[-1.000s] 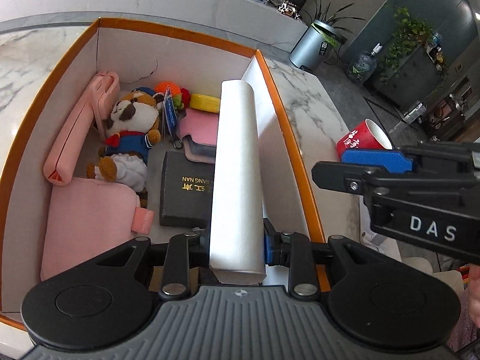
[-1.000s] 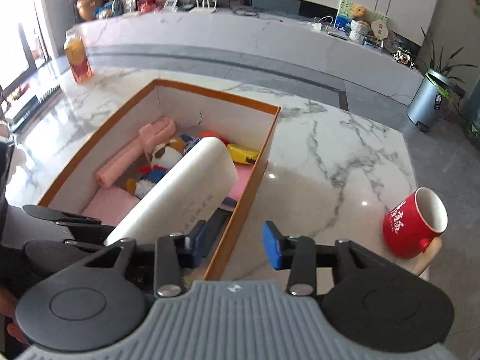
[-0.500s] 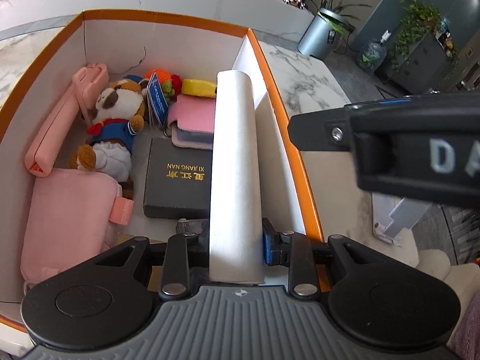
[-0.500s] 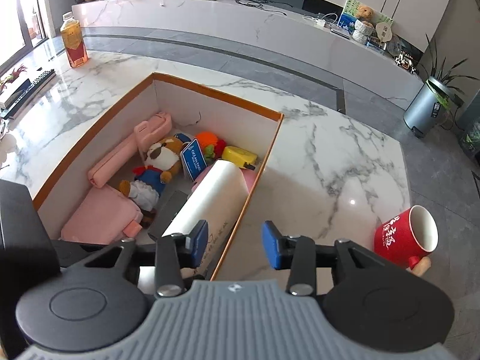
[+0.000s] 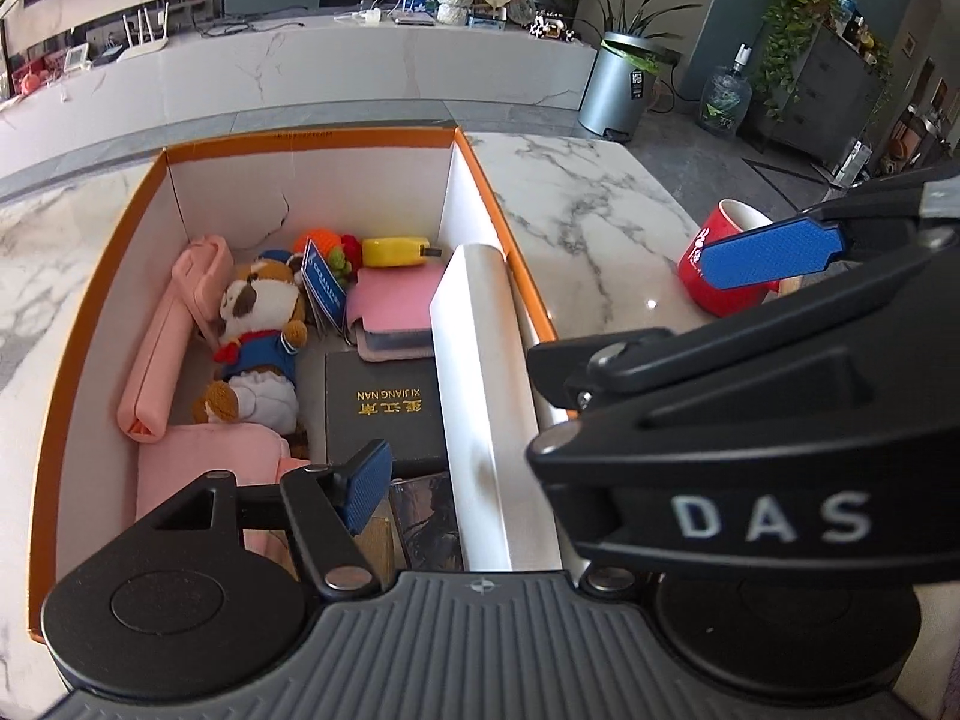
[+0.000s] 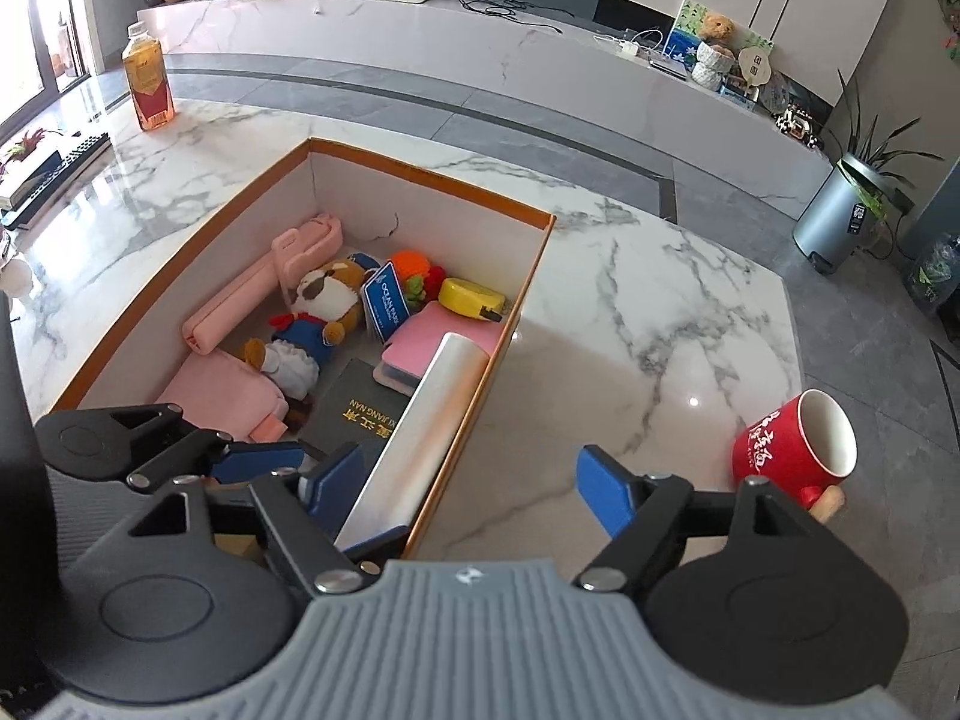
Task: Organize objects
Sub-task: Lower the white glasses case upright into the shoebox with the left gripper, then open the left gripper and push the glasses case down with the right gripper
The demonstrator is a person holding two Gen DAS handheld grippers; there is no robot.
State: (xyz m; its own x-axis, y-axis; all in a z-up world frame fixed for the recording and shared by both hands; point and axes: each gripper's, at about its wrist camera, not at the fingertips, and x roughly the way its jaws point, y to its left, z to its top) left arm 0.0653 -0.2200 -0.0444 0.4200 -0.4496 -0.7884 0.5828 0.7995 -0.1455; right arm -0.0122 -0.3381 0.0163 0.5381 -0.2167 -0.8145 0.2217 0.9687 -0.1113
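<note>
1. White paper roll [image 5: 480, 372] lies inside the orange-rimmed cardboard box [image 5: 522, 294], along its right wall, beside the black book [image 5: 384, 414].
2. Left gripper [image 5: 474, 486] has just been opening; jaws apart, roll released between them.
3. Right gripper [image 6: 468, 480] has also been opening, empty, straddling the box's right wall.
4. Red ceramic mug [image 6: 792, 450] lies outside the box, well to its right.

White roll [image 5: 480, 372] freed in box [image 5: 102, 276]; both jaws wider

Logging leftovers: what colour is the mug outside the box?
Red with white lettering and a white inside; the mug shows best in the right wrist view.
</note>
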